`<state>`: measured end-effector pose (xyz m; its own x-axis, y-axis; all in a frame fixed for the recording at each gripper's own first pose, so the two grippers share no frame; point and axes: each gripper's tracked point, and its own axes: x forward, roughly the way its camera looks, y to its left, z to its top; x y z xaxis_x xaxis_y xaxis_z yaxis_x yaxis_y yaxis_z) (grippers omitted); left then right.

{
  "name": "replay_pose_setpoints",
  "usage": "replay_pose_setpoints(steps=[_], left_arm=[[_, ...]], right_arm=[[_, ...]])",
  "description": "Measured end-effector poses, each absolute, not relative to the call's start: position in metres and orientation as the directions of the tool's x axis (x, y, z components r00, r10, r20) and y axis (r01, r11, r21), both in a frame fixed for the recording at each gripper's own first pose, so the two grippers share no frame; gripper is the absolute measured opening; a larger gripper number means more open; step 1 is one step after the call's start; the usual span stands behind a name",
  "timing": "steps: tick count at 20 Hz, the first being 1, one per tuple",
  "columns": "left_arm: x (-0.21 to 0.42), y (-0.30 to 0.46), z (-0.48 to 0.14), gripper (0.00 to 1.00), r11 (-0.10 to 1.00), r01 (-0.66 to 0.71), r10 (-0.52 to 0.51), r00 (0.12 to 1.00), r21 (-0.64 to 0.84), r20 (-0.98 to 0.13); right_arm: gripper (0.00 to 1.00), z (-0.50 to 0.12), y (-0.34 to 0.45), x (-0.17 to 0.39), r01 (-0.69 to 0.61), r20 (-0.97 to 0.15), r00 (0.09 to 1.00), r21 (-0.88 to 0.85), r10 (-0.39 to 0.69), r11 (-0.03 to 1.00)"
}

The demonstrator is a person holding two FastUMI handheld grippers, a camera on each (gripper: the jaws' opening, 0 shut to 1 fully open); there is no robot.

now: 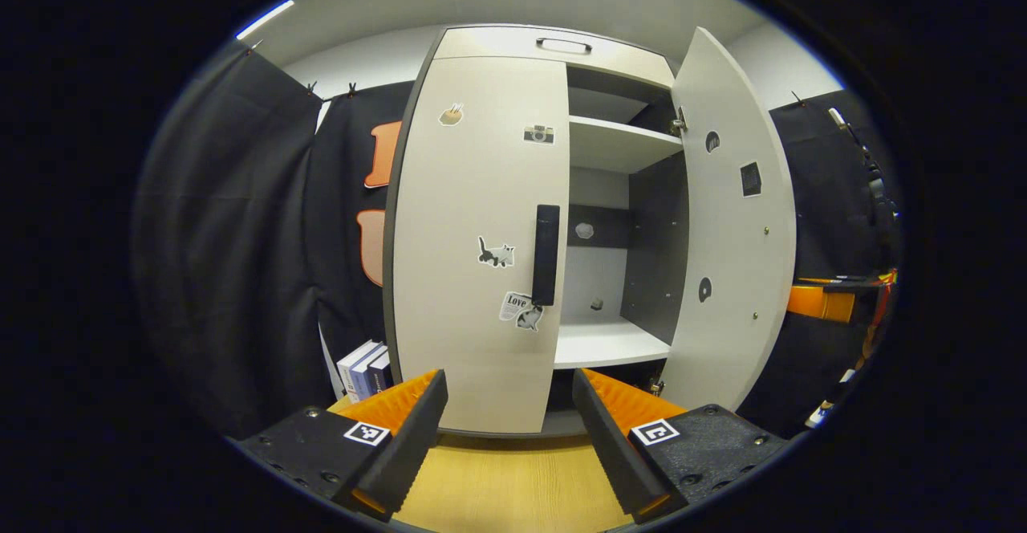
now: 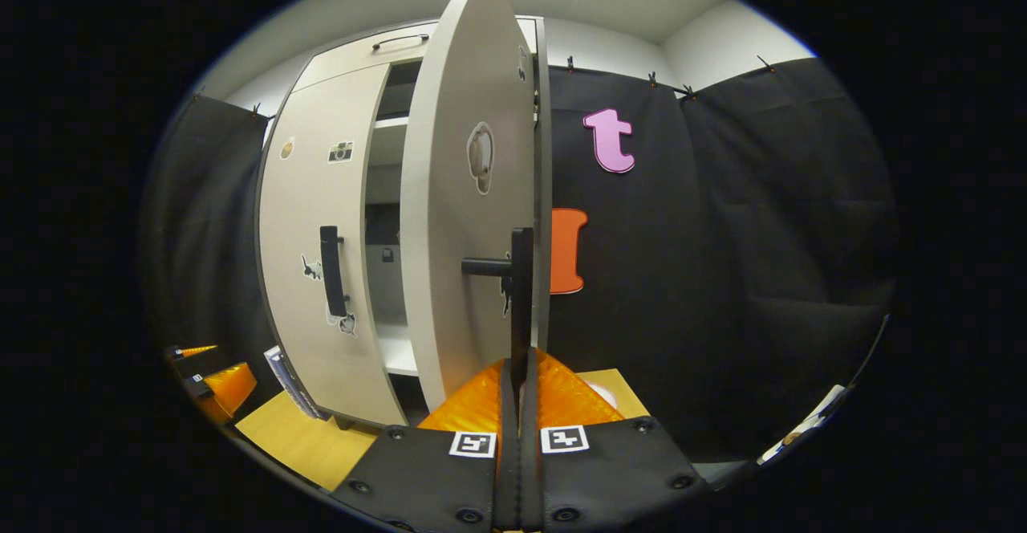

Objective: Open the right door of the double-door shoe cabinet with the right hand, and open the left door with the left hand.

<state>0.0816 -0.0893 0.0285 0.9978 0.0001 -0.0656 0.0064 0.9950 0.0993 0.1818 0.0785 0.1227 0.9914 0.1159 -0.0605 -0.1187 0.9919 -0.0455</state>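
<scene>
The pale double-door shoe cabinet (image 1: pixel 513 43) stands on a wooden top. Its left door (image 1: pixel 473 236) is closed, and the dark vertical handle (image 1: pixel 545 254) sits at its inner edge. My left gripper (image 1: pixel 509 429) is open, low in front of that door and short of the handle. The right door (image 1: pixel 734 228) is swung wide open, showing the shelves (image 1: pixel 610 340). In the right gripper view my right gripper (image 2: pixel 520 380) is shut on the right door's handle (image 2: pixel 521 292), beside the door (image 2: pixel 465 220). The left gripper (image 2: pixel 213 380) shows far off at the lower left.
Books (image 1: pixel 365 368) stand against the cabinet's left side. A drawer with a handle (image 1: pixel 564 43) tops the cabinet. A small object (image 1: pixel 597 304) lies on the lower shelf. The wooden top (image 1: pixel 513 485) runs out in front, and black cloth walls (image 2: pixel 722 236) close in both sides.
</scene>
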Motion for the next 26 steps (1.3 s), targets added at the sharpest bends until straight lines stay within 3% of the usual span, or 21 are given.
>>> replay_pose_setpoints(steps=[6, 7, 8, 16, 17, 18, 19, 22, 24, 26], left_arm=[[0.113, -0.119, 0.043, 0.94, 0.993, 0.011, -0.006, 0.999, 0.119, -0.045], [0.120, -0.124, 0.045, 0.92, 0.993, 0.014, -0.009, 0.999, 0.120, -0.042], [0.125, -0.129, 0.046, 0.94, 0.993, 0.013, -0.008, 0.999, 0.121, -0.042], [0.180, -0.150, 0.078, 0.94, 0.991, -0.023, 0.022, 1.000, 0.135, 0.009], [0.192, -0.149, 0.080, 0.94, 0.990, -0.030, 0.030, 1.000, 0.134, 0.002], [0.202, -0.147, 0.084, 0.92, 0.989, -0.043, 0.042, 0.999, 0.142, 0.006], [0.207, -0.145, 0.089, 0.95, 0.988, -0.052, 0.050, 0.999, 0.147, 0.017], [0.228, -0.142, 0.088, 0.94, 0.985, -0.079, 0.078, 0.997, 0.153, 0.013], [0.241, -0.135, 0.086, 0.94, 0.982, -0.099, 0.098, 0.995, 0.163, 0.014], [0.255, -0.133, 0.082, 0.94, 0.980, -0.112, 0.112, 0.994, 0.164, 0.008]], right_arm=[[0.07, 0.117, 0.063, 0.173, -0.120, -0.074, 0.990, -0.033, 0.117, 0.992], [0.02, 0.117, 0.057, 0.171, -0.105, -0.073, 0.992, -0.034, 0.102, 0.994], [0.07, 0.118, 0.051, 0.169, -0.084, -0.066, 0.995, -0.039, 0.081, 0.996], [0.08, 0.125, 0.016, 0.156, -0.009, -0.007, 1.000, 0.011, 0.009, 1.000], [0.14, 0.125, 0.014, 0.156, -0.011, -0.010, 1.000, 0.015, 0.012, 1.000], [0.28, 0.125, 0.012, 0.155, -0.015, -0.014, 1.000, 0.013, 0.015, 1.000], [0.30, 0.125, 0.010, 0.154, -0.017, -0.011, 1.000, 0.013, 0.017, 1.000], [0.60, 0.127, -0.001, 0.153, -0.006, -0.002, 1.000, -0.002, 0.006, 1.000], [0.65, 0.126, -0.003, 0.150, -0.007, -0.007, 1.000, -0.004, 0.007, 1.000], [0.63, 0.126, -0.003, 0.147, -0.026, -0.014, 1.000, 0.002, 0.026, 1.000]])
